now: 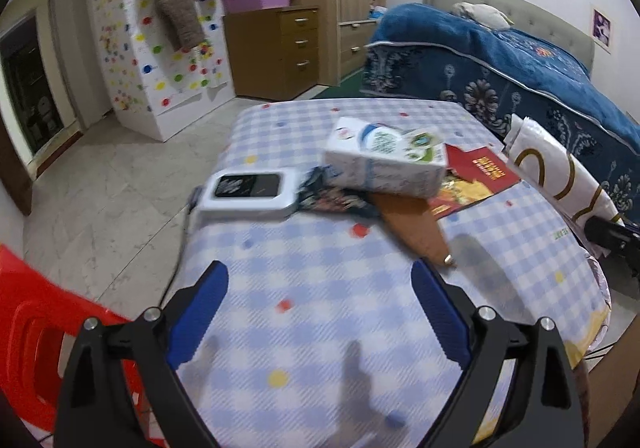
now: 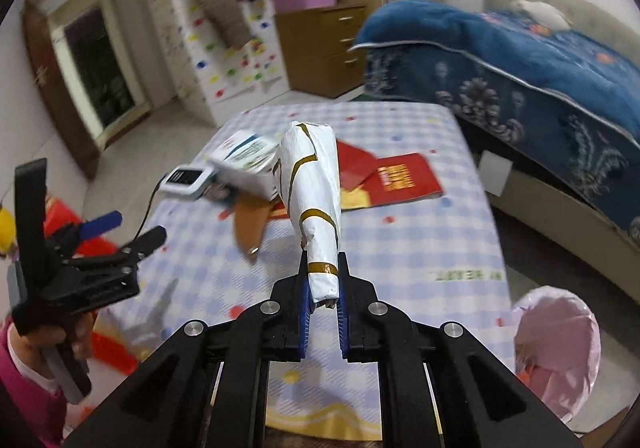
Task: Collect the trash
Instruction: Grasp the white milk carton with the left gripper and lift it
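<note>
Clamping the narrow end of a white wrapper with gold lines (image 2: 314,208), the right gripper (image 2: 323,290) is sitting at the lower centre of the right wrist view, its blue pads pressed against the wrapper's folded tail while the wider part is sticking up and away toward the middle of the frame. In the left wrist view the same wrapper (image 1: 560,176) is showing at the right edge, raised above the table. The left gripper (image 1: 320,312) is pointing down at the checked tablecloth (image 1: 320,272) with its jaws standing wide apart and nothing between them; in the right wrist view it (image 2: 124,228) is appearing at the left edge, held by a hand (image 2: 60,336) in a pink sleeve. Beyond both tools, a white carton (image 1: 384,162) is lying tilted on a dark packet (image 1: 332,196) near the table's centre, touching a red booklet (image 1: 476,172) to its right and a brown cone-shaped piece (image 1: 416,228) below it. A white device with a dark screen (image 1: 248,192) is lying just left of the carton. A pink-lined bin (image 2: 556,352) is standing at the lower right, beside the table.
</note>
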Tool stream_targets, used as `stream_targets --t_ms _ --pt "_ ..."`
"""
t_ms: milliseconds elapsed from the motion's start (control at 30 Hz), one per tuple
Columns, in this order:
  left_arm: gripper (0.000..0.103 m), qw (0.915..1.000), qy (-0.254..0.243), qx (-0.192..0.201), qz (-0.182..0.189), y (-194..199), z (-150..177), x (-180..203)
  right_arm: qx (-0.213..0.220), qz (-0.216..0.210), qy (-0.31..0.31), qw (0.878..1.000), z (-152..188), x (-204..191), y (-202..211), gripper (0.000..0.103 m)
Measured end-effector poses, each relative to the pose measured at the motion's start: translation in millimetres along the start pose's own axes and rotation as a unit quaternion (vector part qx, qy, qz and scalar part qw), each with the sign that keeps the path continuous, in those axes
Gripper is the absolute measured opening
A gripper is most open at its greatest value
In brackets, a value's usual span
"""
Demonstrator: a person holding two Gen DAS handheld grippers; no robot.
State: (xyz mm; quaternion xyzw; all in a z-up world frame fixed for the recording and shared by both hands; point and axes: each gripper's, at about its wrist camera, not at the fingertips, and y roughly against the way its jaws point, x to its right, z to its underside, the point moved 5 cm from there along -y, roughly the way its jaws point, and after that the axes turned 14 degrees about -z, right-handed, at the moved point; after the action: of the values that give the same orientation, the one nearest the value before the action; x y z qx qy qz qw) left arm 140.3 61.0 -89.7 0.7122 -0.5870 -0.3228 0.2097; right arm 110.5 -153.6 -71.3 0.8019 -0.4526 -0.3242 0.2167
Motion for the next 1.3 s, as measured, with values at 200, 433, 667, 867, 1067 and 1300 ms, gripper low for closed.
stream_targets --t_ms 200,433,667,867,1067,1300 --pt "0.096 0.9999 -0.011 0.010 -0.008 -17 -36 43 0.017 0.014 -0.020 1.000 -5 25 4 0.012" --pt "0.096 0.9996 -0.025 0.004 -0.013 -45 -65 80 0.017 0.019 -0.043 0.999 -7 57 2 0.012" --pt "0.095 0.9990 -0.027 -0.016 -0.033 -53 -53 55 0.013 0.015 -0.049 0.999 -2 61 -1 0.012" --pt "0.092 0.9970 -0.024 -0.028 -0.068 -49 -42 19 0.014 0.003 -0.044 0.999 -3 53 -3 0.013" --pt "0.096 0.9993 0.000 -0.021 -0.030 -36 -46 25 0.022 0.000 -0.043 0.999 -5 52 1 0.014" --pt "0.096 0.9981 0.008 -0.033 -0.052 -53 -70 73 0.027 0.008 -0.049 0.998 -1 63 9 0.014"
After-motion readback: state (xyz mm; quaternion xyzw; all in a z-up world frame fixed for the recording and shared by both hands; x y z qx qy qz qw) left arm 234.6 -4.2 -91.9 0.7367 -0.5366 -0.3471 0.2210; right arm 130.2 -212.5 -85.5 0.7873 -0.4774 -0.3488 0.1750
